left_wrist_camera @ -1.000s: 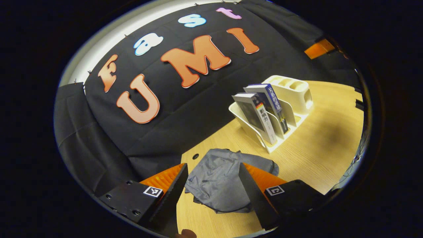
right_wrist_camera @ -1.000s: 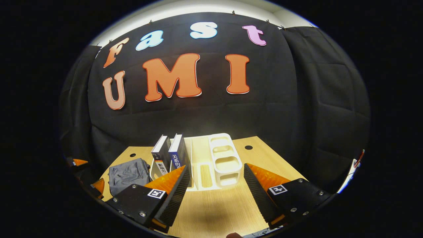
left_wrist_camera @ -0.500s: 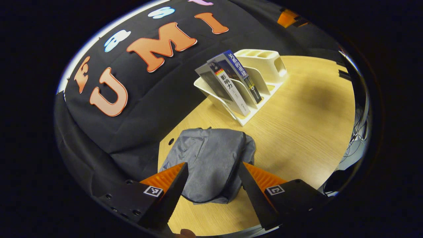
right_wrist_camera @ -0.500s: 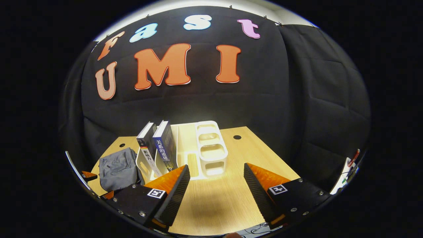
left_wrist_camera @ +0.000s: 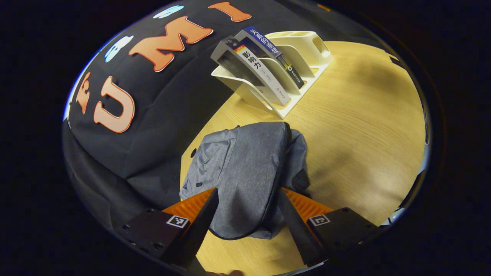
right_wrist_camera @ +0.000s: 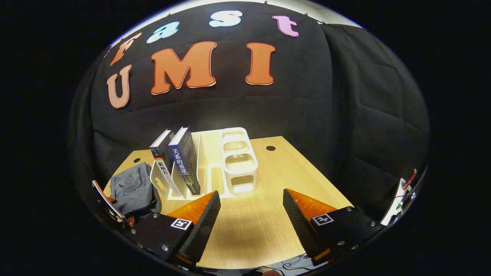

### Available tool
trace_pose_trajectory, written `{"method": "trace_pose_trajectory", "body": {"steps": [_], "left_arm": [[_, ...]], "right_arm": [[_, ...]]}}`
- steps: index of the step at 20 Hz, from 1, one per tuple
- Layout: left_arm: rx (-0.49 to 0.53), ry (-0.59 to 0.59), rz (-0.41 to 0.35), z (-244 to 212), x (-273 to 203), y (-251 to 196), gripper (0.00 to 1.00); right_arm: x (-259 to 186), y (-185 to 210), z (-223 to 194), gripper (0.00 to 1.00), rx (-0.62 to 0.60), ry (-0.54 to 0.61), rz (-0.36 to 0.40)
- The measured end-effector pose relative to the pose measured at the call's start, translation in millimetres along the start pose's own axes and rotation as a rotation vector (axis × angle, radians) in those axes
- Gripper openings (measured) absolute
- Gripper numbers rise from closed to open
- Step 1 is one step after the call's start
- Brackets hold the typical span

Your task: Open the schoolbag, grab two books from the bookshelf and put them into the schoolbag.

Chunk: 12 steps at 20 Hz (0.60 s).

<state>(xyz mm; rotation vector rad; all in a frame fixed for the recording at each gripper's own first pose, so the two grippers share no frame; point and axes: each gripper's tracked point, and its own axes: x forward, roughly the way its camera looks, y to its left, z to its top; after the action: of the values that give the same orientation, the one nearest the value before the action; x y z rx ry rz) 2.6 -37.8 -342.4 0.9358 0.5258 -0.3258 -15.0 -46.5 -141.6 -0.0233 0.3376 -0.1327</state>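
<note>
A grey schoolbag [left_wrist_camera: 245, 172] lies flat on the wooden table, its zipper [left_wrist_camera: 277, 180] closed along the right side. My left gripper [left_wrist_camera: 247, 214] hovers open just above the bag's near end. Two books, a grey one [left_wrist_camera: 253, 73] and a blue one [left_wrist_camera: 274, 57], stand in a white bookshelf [left_wrist_camera: 307, 50] beyond the bag. In the right gripper view, the bag [right_wrist_camera: 132, 188] is at the left, with the grey book [right_wrist_camera: 163, 166] and blue book [right_wrist_camera: 183, 159] upright in the shelf [right_wrist_camera: 234, 161]. My right gripper [right_wrist_camera: 251, 212] is open over bare table in front of the shelf.
The wooden table [right_wrist_camera: 268, 184] has small cable holes near its far edge [right_wrist_camera: 271, 148]. The other gripper [right_wrist_camera: 109, 205] shows at the lower left edge of the right gripper view. Cables hang past the table's right edge [right_wrist_camera: 401, 199].
My left gripper has tilted down and come closer over the schoolbag, which now looms larger between its fingers. My right gripper has risen a little, looking down more on the shelf.
</note>
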Motion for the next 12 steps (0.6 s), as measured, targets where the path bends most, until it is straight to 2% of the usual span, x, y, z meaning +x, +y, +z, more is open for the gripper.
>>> {"method": "trace_pose_trajectory", "body": {"steps": [3, 4, 5, 6, 8, 9, 10, 12], "left_arm": [[-0.007, 0.011, -0.033, -1, 3, -5, 0.94], [-0.006, 0.010, -0.031, 1, 5, -4, 0.77], [-0.010, 0.009, -0.030, 1, 4, -4, 0.69], [-0.018, 0.005, -0.021, 3, 2, -1, 0.49], [-0.036, 0.010, -0.022, 7, -2, 1, 0.41], [-0.042, 0.020, -0.033, 7, 3, 2, 0.24], [-0.054, 0.021, -0.029, 8, -2, 6, 0.12], [-0.084, 0.016, -0.058, 12, -3, 10, 0.04]], "right_arm": [[2, 1, -4, 0.98, -0.002, 0.008, 0.000], [3, 1, -3, 0.98, 0.001, 0.009, 0.001], [4, 2, -3, 0.98, 0.007, 0.010, 0.004], [5, 3, -2, 0.98, 0.013, 0.011, 0.008], [6, 5, -2, 0.98, 0.023, 0.015, 0.014], [7, 6, -1, 0.98, 0.026, 0.016, 0.017], [8, 8, 0, 0.98, 0.028, 0.018, 0.021], [9, 11, 0, 0.98, 0.032, 0.021, 0.029]]}}
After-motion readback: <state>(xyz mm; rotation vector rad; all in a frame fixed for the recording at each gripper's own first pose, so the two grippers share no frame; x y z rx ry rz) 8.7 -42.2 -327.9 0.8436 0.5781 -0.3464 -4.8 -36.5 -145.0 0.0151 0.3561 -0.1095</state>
